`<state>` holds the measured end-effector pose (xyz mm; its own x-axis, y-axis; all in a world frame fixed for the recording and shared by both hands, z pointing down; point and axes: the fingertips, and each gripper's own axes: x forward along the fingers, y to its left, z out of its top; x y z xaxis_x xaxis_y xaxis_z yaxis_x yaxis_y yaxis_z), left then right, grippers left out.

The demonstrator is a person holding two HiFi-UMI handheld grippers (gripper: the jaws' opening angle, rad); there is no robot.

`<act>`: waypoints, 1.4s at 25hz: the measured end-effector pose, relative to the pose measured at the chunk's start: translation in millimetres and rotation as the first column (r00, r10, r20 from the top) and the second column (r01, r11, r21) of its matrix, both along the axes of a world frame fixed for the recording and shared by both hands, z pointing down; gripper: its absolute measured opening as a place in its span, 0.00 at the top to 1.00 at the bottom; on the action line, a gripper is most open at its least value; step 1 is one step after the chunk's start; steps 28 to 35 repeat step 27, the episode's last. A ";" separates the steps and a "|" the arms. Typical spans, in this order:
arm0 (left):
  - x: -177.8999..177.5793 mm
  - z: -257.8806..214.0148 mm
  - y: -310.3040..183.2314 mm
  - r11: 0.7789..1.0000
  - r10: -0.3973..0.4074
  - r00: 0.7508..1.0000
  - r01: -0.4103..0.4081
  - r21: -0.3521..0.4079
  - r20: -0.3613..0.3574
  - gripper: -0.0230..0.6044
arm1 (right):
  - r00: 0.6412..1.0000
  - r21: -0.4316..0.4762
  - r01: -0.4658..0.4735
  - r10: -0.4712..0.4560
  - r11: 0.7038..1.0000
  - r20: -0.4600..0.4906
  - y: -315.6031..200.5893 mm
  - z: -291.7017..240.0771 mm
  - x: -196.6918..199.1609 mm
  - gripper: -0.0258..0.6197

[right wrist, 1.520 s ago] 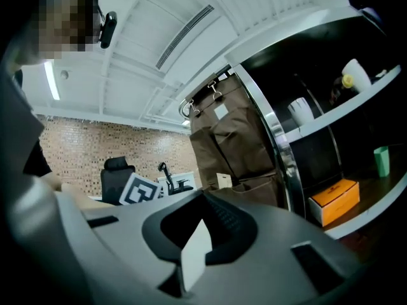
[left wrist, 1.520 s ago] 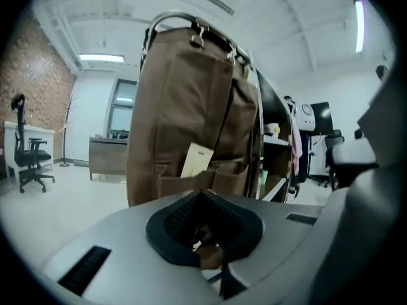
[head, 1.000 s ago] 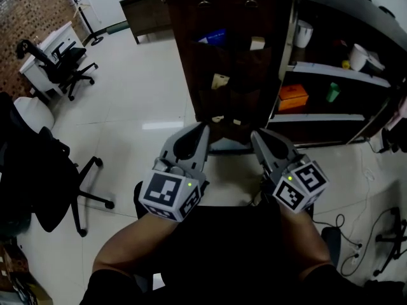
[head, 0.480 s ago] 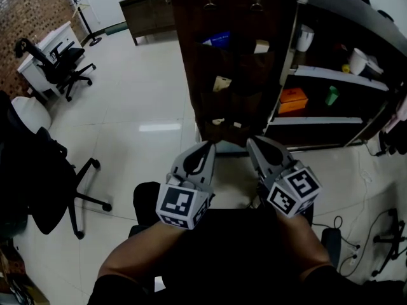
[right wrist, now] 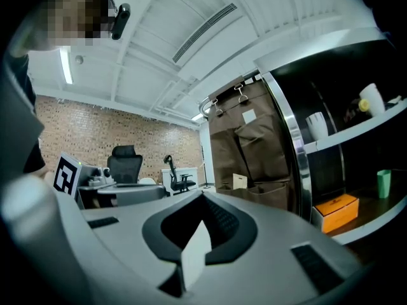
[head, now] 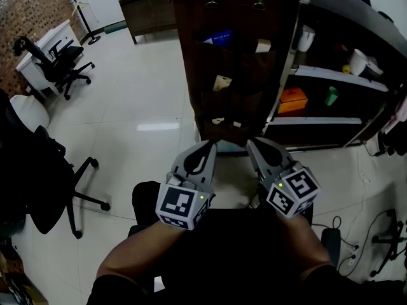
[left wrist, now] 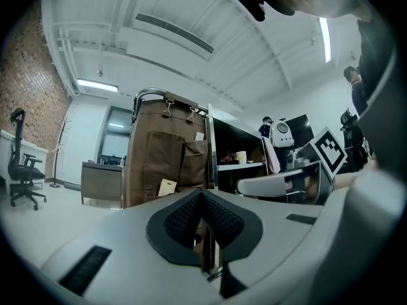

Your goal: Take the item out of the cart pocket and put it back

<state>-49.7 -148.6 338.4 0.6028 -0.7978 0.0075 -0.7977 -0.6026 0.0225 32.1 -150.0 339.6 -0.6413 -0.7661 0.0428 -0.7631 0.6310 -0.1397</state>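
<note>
As the head view shows, the left hand-held gripper (head: 209,144) and the right hand-held gripper (head: 250,142) are side by side, low in front of the person. Both point toward the cart (head: 299,56) and neither touches it. In the left gripper view the two jaws are pressed fully together, pad against pad, and nothing is between them. In the right gripper view the jaws are also closed on each other, and I see no object between the pads.

On the side of the cart hangs a brown pocket sheet (head: 238,100), fixed at the top with two clips. The items are in its pockets: a blue item (head: 217,38) in an upper pocket, a white card (head: 262,45) just to its right, and a pale card (head: 221,82) one row lower. Which of them is the task's item I cannot tell.

An orange box (head: 292,98) and a green cup (head: 332,94) stand on a cart shelf (head: 337,76). An office chair (head: 63,62) stands far left on the floor (head: 140,94)
</note>
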 end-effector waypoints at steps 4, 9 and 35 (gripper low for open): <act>1.9 2.0 0.3 1.000 0.008 1.000 -0.008 0.002 0.006 0.94 | 1.000 -0.008 -0.022 0.022 1.000 -0.002 -3.6 3.6 3.5 0.94; 2.2 -0.5 0.5 1.000 0.002 1.000 -0.002 0.015 0.012 0.94 | 1.000 -0.012 -0.024 0.024 1.000 -0.001 -4.3 5.9 5.2 0.94; 0.3 -0.1 -0.7 1.000 -0.009 1.000 0.008 0.016 0.017 0.94 | 1.000 -0.015 -0.015 0.015 1.000 -0.005 -3.4 7.8 1.9 0.94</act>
